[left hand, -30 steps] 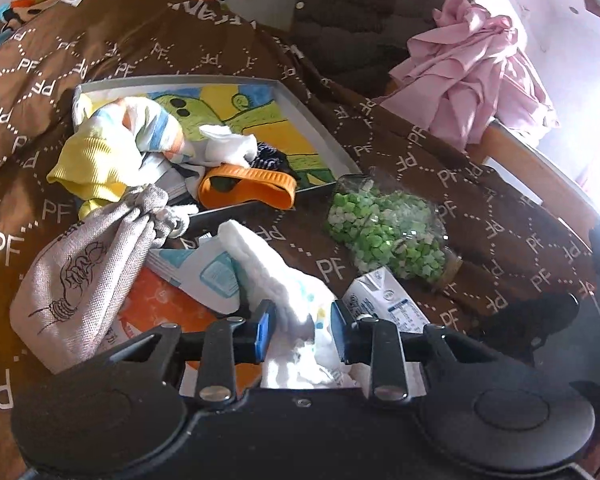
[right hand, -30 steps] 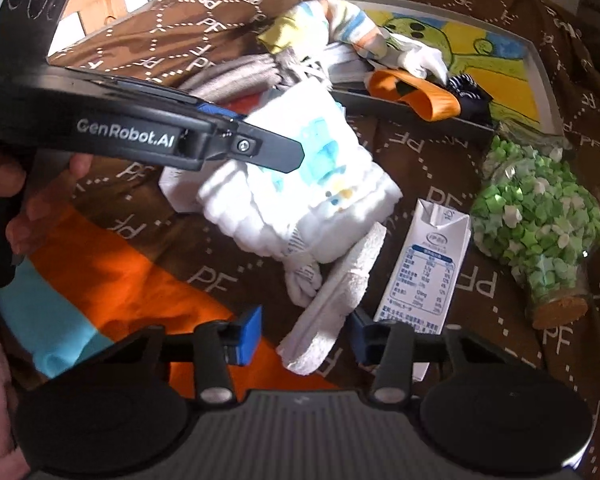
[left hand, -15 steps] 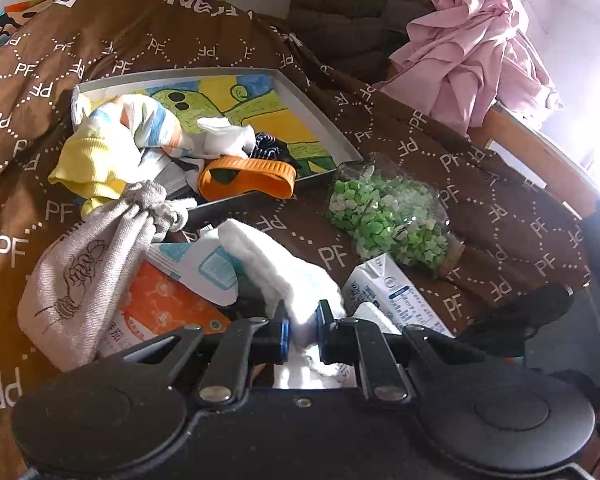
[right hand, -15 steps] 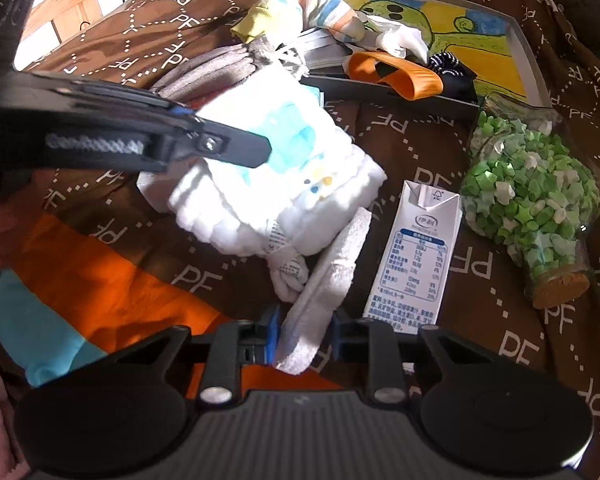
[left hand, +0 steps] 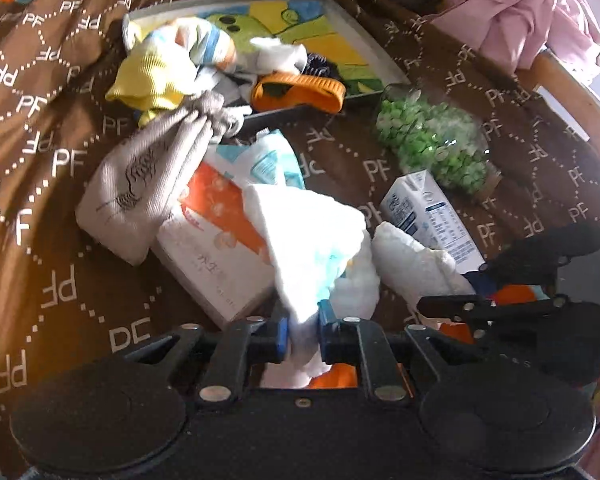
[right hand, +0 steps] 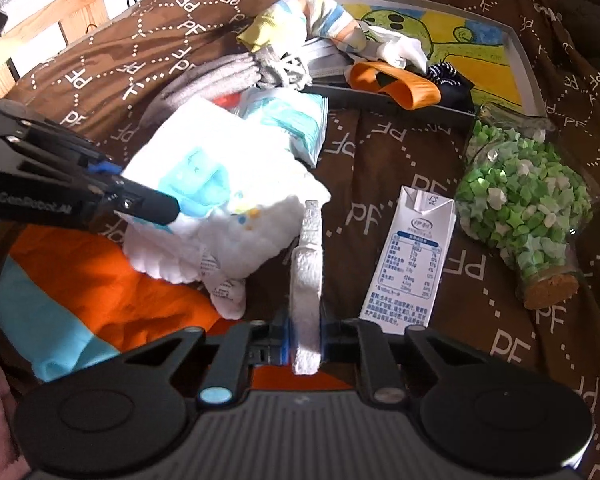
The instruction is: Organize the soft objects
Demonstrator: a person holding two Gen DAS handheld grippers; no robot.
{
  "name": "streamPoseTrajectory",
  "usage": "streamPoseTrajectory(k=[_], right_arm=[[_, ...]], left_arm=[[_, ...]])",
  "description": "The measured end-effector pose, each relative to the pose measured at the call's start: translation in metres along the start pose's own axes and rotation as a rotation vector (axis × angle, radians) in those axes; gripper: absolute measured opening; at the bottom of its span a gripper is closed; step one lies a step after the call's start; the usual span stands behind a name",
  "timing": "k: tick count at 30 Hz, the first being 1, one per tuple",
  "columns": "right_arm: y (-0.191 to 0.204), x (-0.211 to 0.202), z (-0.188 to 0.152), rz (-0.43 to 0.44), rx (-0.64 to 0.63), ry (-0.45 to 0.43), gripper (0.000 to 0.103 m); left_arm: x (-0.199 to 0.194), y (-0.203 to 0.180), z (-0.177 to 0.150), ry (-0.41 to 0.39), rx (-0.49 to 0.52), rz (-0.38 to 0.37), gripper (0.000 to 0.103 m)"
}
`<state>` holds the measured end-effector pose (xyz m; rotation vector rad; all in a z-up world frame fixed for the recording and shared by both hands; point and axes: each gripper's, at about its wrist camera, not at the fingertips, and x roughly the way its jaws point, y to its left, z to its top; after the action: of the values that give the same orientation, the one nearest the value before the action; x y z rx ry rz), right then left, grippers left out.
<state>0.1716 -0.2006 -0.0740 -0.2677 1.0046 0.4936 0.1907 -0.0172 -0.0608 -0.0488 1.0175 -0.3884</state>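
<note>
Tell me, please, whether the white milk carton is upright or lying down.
Lying down: the white milk carton rests flat on the brown bedspread, nutrition label facing up.

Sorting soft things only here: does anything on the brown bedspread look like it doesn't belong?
Yes: a white milk carton lies flat beside a toppled cork-stoppered glass bottle of green paper stars, both rigid among cloths.

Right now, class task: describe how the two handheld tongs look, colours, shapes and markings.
Both tongs are black with two round discs at the base, silver rivets and blue pads. The left tongs have a smooth black body and white "GenRobot.AI" lettering on the side. The right tongs have a ribbed grey body.
</note>
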Motion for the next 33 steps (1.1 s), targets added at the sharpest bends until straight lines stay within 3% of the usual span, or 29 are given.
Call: streamPoseTrajectory(k=[5, 13, 15, 17, 20, 22, 33], right_arm=[[-0.001, 0.002, 0.000, 0.009, -0.002, 0.004, 0.015], [-0.001, 0.004, 0.001, 0.023, -0.006, -0.003, 0.016], [0.000, 0.005, 0.001, 0.024, -0.007, -0.004, 0.016], [0.000, 0.006, 0.001, 0.022, -0.007, -0.003, 0.016], [0.000, 0.006, 0.002, 0.024, 0.000, -0.007, 0.016], [-0.001, 0.005, 0.002, 0.022, 0.002, -0.011, 0.016], [-0.004, -0.009, 0.006, -0.007, 0.014, -0.098, 0.015]], left_arm=[[0.008, 0.009, 0.002, -0.011, -0.074, -0.058, 0.046], [0.023, -0.005, 0.001, -0.004, -0.007, -0.061, 0.056], [0.029, -0.010, 0.000, 0.010, 0.028, -0.046, 0.054], [0.034, -0.010, 0.000, 0.015, 0.039, -0.037, 0.038], [0.037, -0.003, 0.001, 0.034, -0.011, -0.040, 0.023], [0.035, 0.000, 0.002, 0.033, -0.039, -0.044, 0.019], [0.020, -0.008, 0.003, -0.046, 0.015, -0.020, 0.014]])
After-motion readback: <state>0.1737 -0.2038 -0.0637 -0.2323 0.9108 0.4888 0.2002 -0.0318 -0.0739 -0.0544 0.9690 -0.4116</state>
